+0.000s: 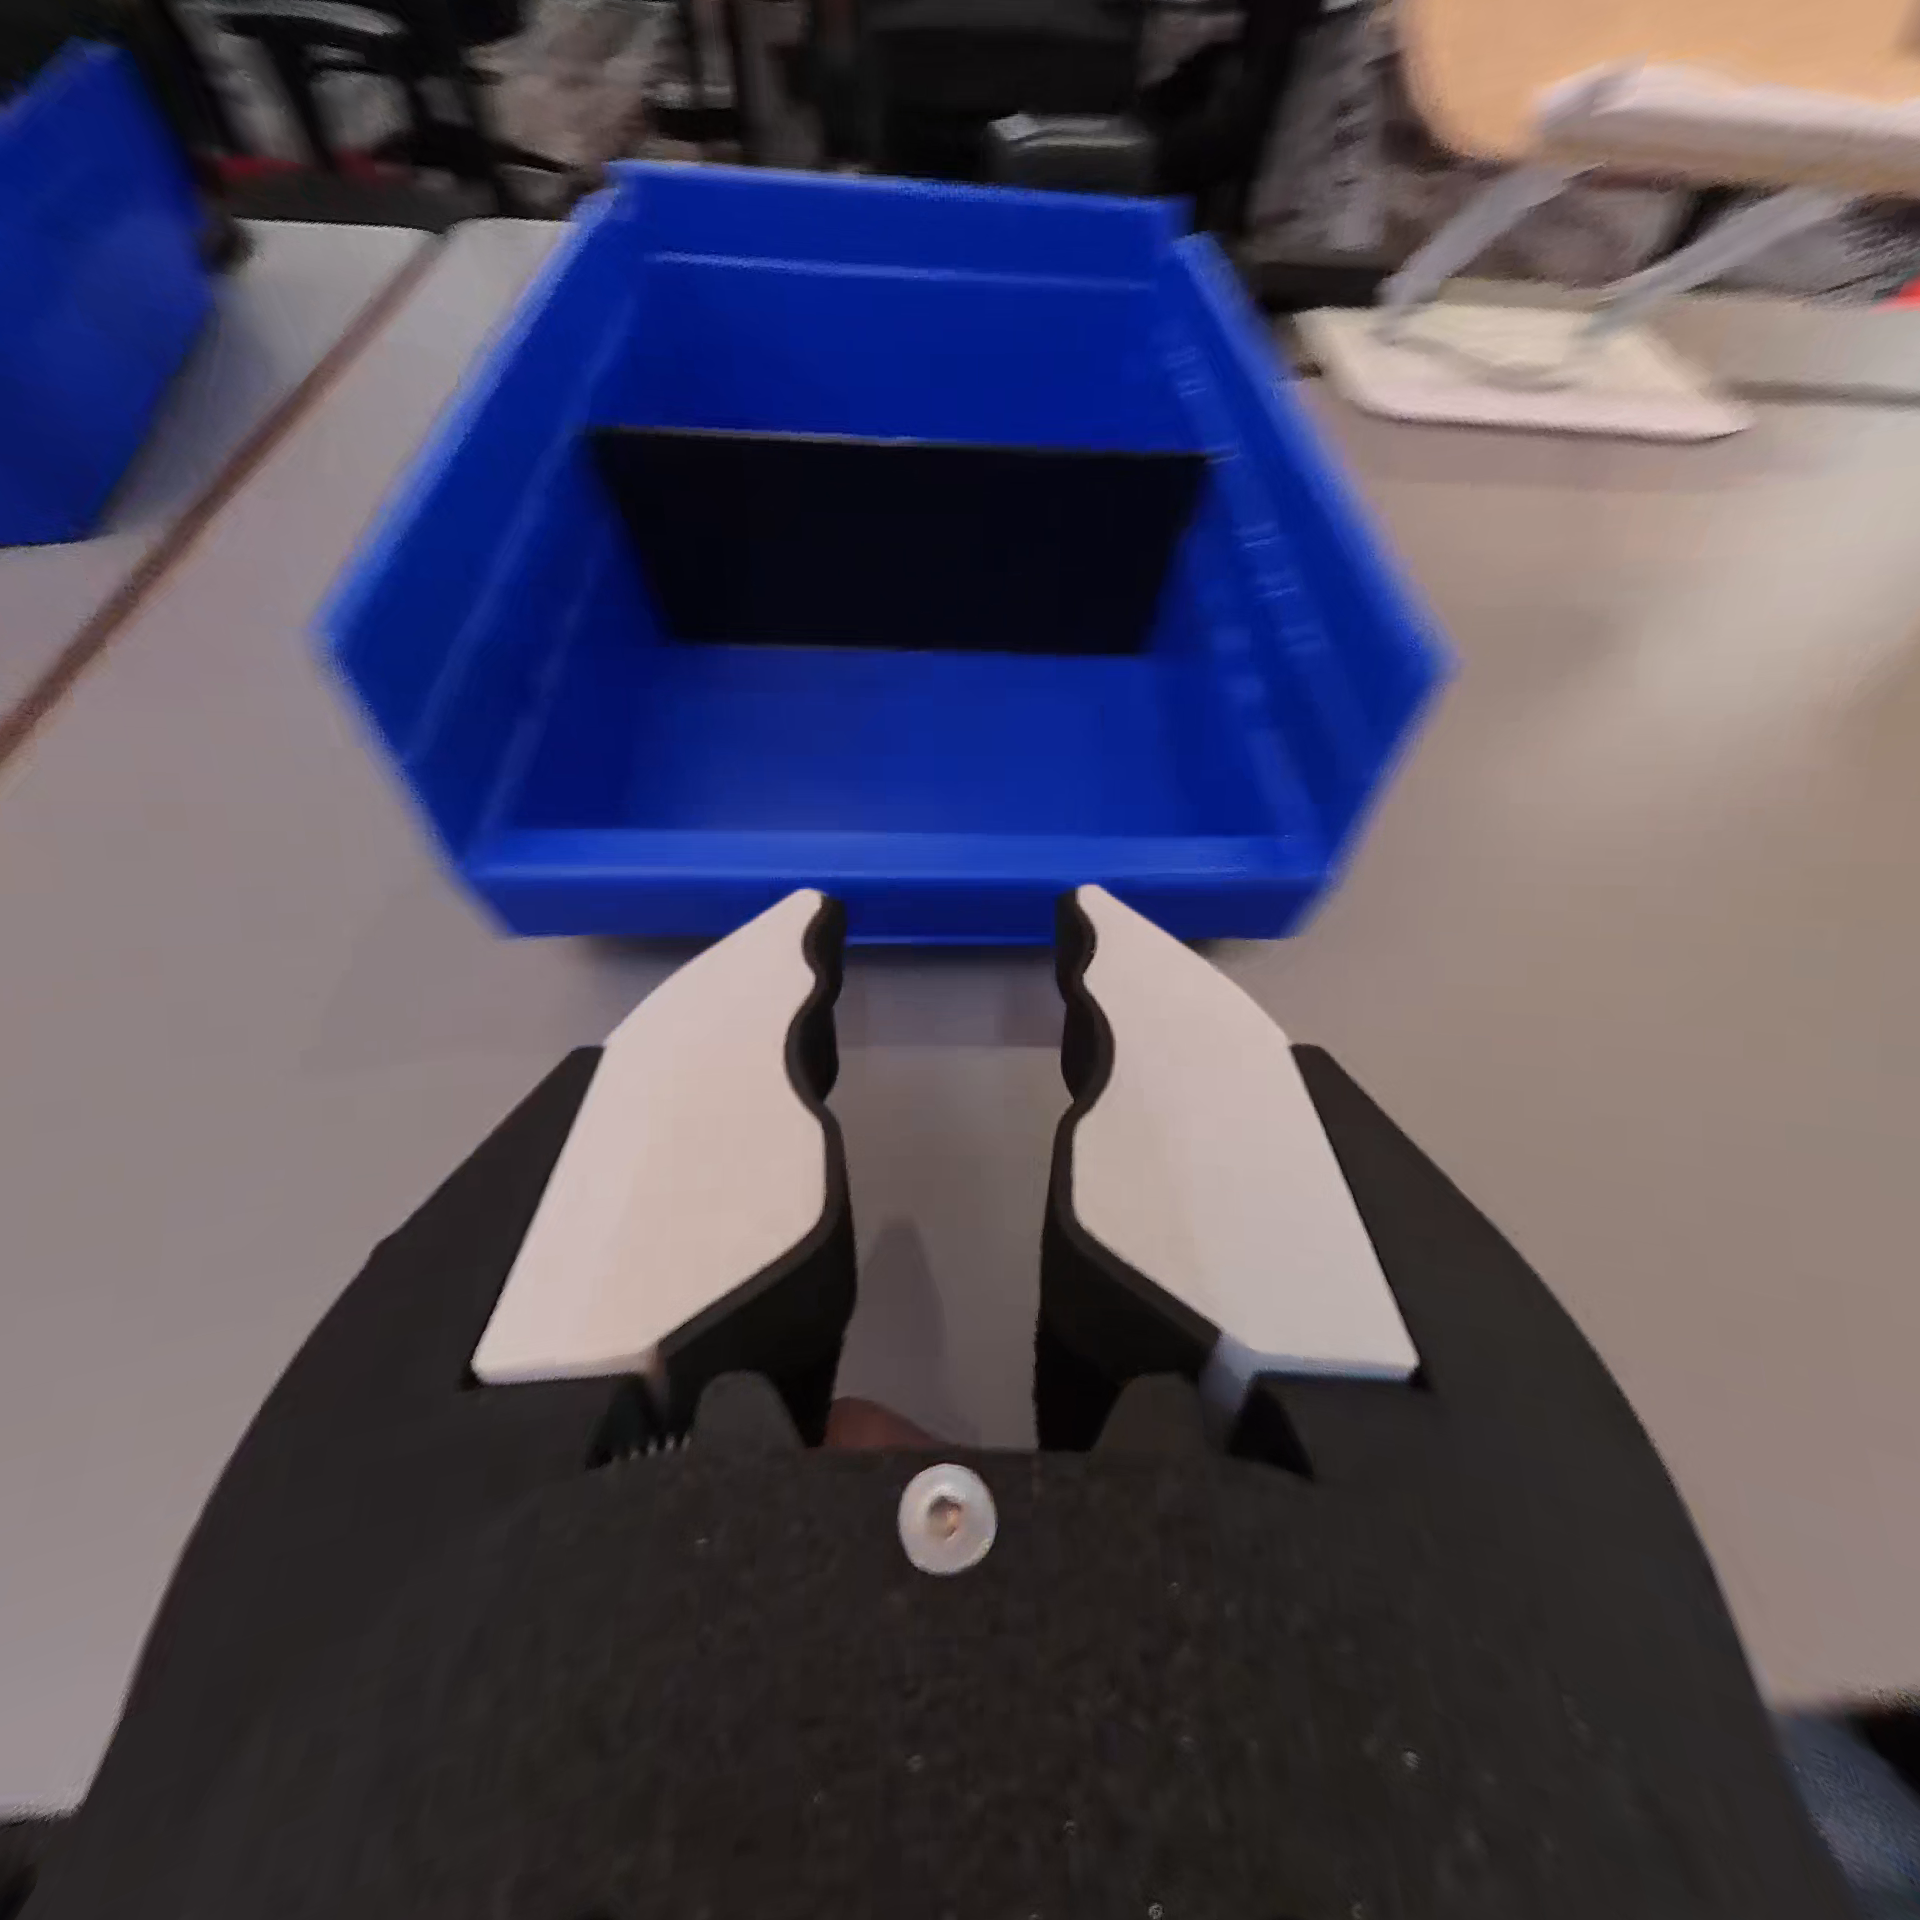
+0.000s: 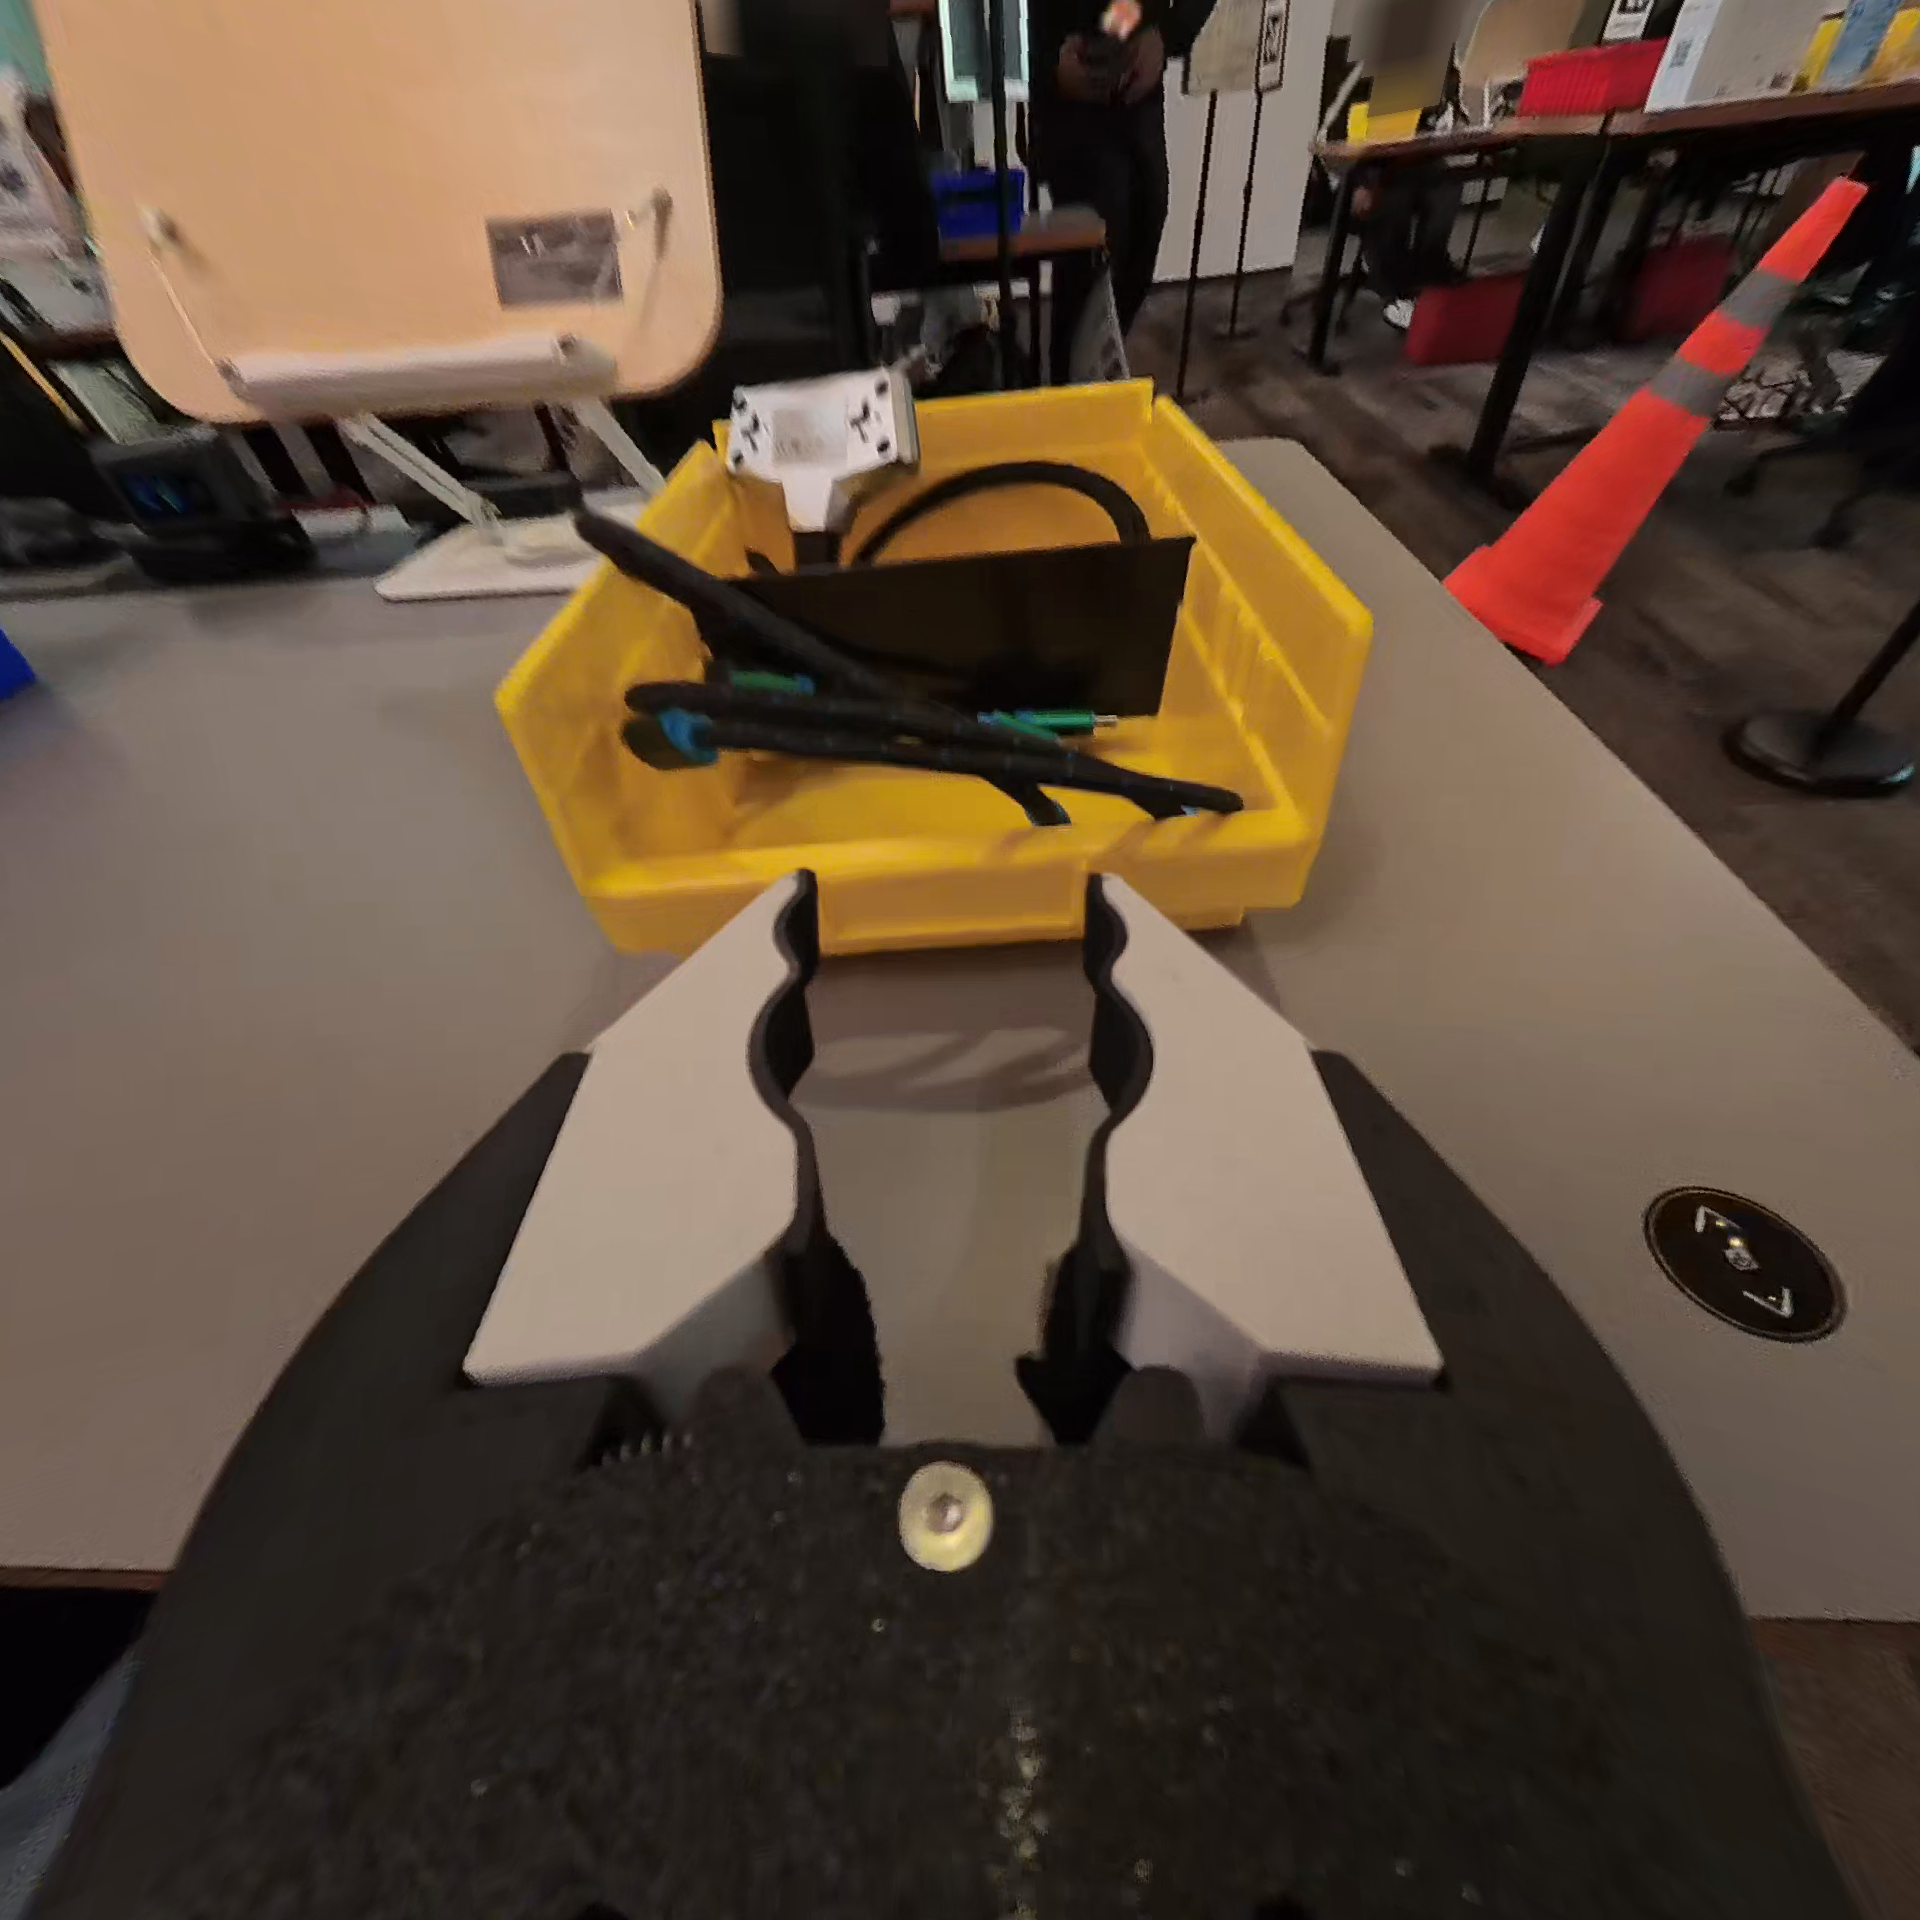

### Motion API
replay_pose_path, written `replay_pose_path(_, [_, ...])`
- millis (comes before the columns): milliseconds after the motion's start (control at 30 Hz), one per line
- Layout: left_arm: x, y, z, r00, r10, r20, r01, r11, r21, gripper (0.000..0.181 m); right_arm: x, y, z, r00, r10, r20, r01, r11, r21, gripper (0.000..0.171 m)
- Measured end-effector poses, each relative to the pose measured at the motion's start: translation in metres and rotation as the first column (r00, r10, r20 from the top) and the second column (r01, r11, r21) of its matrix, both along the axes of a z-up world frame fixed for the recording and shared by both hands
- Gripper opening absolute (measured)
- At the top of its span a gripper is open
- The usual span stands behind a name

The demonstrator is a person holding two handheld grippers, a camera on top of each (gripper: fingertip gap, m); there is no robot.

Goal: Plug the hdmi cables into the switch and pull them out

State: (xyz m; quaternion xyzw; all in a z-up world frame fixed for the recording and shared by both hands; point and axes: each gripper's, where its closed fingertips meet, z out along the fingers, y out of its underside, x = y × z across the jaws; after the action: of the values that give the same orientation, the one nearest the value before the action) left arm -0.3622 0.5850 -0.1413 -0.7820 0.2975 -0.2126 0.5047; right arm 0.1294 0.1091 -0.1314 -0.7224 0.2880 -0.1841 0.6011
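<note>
Behind yellow bin [image 2: 935,873] of cables [image 2: 914,727]: orange cone [image 2: 1662,416].

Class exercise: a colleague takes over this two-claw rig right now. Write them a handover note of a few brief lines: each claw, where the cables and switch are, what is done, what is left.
Left claw: open, empty, facing the blue bin, whose front section holds nothing.
Right claw: open, empty, just short of the yellow bin.
HDMI cables: loose heap in the yellow bin's front section.
Switch: white box propped at the bin's back, behind the black divider, with a black cable looped beside it.
Done: nothing visible; no loose cable is plugged in.
Left: pick up cables and switch, plug in, pull out.
</note>
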Motion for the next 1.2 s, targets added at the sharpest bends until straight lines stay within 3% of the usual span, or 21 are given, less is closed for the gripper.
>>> replay_pose_path(300, [0.001, 0.001, -0.010, 0.998, -0.003, -0.063, 0.005, 1.000, 0.029, 0.039, -0.008, 0.013, -0.015, 0.997, 0.045, 0.055, -0.038, 0.993, -0.112, 0.050])
replay_pose_path(1200, [0.012, -0.003, -0.020, 0.997, -0.044, -0.064, 0.043, 0.999, -0.016, 0.038, -0.008, 0.018, -0.020, 0.997, 0.071, 0.026, -0.068, 0.992, -0.109, 0.050])
